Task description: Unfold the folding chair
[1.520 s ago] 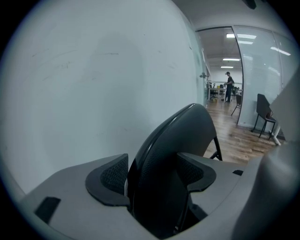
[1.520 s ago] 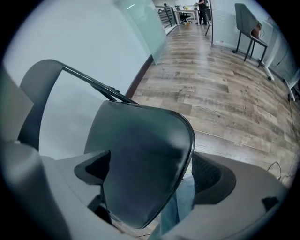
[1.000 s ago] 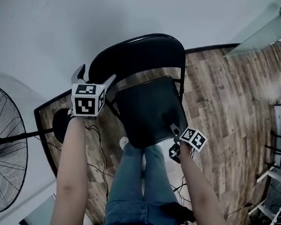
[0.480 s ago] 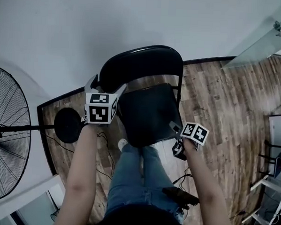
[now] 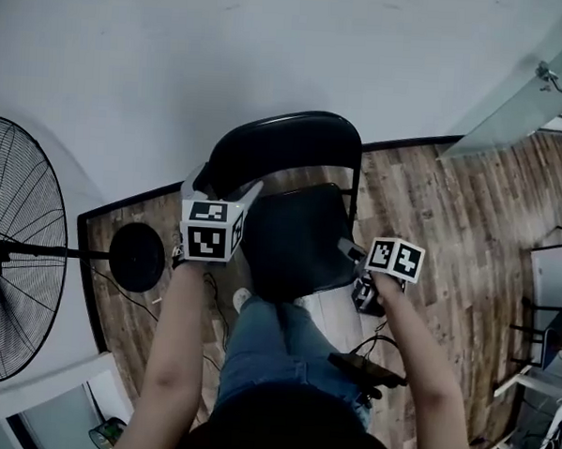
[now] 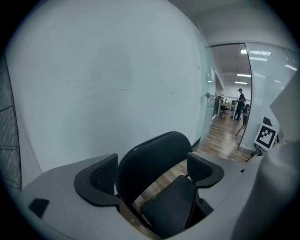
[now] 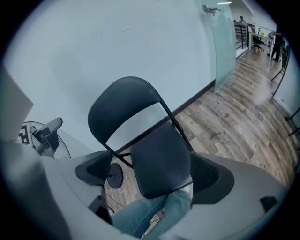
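Note:
A black folding chair stands on the wood floor against the white wall, its backrest (image 5: 285, 146) upright and its seat (image 5: 294, 243) lowered toward me. My left gripper (image 5: 224, 184) hovers by the backrest's left edge. Its jaws are closing, though the pads stay wide apart and press on nothing. In the left gripper view the backrest (image 6: 150, 159) and seat (image 6: 171, 206) show beyond the left gripper (image 6: 152, 174). My right gripper (image 5: 354, 270) is open at the seat's right front corner, apart from it. The right gripper (image 7: 153, 172) frames the seat (image 7: 161, 159) from above.
A pedestal fan (image 5: 16, 252) stands at the left, its round base (image 5: 137, 255) next to the chair. Cables (image 5: 212, 290) trail over the floor. My legs in jeans (image 5: 284, 350) stand before the seat. A glass partition (image 5: 522, 100) lies to the right.
Both grippers have risen and pulled back from the chair. The head view has shifted, so the chair sits lower and smaller and more of the fan shows.

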`<move>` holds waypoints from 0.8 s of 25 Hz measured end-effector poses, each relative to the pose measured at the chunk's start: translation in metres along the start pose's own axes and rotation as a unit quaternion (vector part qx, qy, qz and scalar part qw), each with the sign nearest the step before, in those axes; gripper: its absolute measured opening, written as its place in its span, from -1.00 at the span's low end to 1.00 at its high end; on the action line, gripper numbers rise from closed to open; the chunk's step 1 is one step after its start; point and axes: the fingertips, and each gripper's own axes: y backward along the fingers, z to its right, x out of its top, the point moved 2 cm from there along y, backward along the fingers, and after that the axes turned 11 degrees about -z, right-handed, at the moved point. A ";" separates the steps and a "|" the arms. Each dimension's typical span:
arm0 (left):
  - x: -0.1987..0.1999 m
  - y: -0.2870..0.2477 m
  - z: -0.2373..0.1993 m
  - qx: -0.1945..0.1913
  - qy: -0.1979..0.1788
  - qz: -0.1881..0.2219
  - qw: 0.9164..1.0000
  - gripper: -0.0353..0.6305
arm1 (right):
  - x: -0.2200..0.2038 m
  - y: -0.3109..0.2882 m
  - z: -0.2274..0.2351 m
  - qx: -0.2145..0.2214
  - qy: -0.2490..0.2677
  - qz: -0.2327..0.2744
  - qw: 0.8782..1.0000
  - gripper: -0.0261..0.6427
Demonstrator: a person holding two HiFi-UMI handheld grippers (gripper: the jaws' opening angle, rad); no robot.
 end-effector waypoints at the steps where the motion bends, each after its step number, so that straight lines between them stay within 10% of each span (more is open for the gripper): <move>1: 0.002 0.005 0.002 -0.006 0.007 0.005 1.000 0.48 | 0.005 0.006 -0.004 0.004 0.009 0.003 1.000 0.66; 20: 0.043 0.065 0.012 -0.007 0.028 0.078 0.997 0.47 | 0.071 0.119 -0.097 -0.003 0.201 0.128 0.971 0.61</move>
